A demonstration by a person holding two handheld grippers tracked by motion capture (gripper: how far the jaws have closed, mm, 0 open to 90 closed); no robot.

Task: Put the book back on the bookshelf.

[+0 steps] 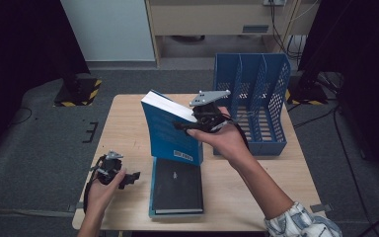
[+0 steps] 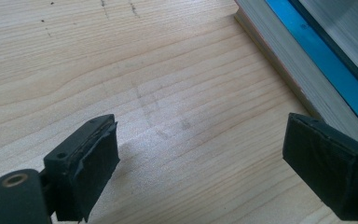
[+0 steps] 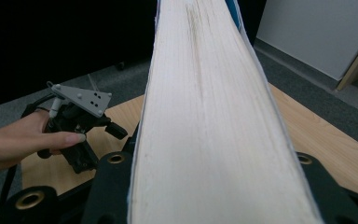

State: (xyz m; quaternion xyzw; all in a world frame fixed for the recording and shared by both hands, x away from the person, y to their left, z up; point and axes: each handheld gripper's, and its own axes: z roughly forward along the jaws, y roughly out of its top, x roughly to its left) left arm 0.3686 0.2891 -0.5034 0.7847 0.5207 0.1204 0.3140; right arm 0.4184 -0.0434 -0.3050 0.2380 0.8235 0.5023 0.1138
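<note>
- Blue-covered book (image 1: pixel 170 129) stands tilted on the wooden table (image 1: pixel 123 123), my right tongs (image 1: pixel 187 126) clamped across its page edge near the top; its lower end rests just at the far edge of the flat stack.
- In the right gripper view the cream page block (image 3: pixel 214 116) runs up between my two jaws, pressed on both sides; my left hand (image 3: pixel 23 137) shows farther off, holding the other tool.
- My left tongs (image 1: pixel 131 177) hover low over the bare wood at the near left, jaws spread wide with nothing between them; the black pads (image 2: pixel 95 161) stand well apart in the left gripper view.
- A black book (image 1: pixel 177 185) lies flat on a second blue book (image 1: pixel 151 197), just right of my left tongs.
- A blue file rack (image 1: pixel 254 98) stands at the far right of the table, near the held book.
</note>
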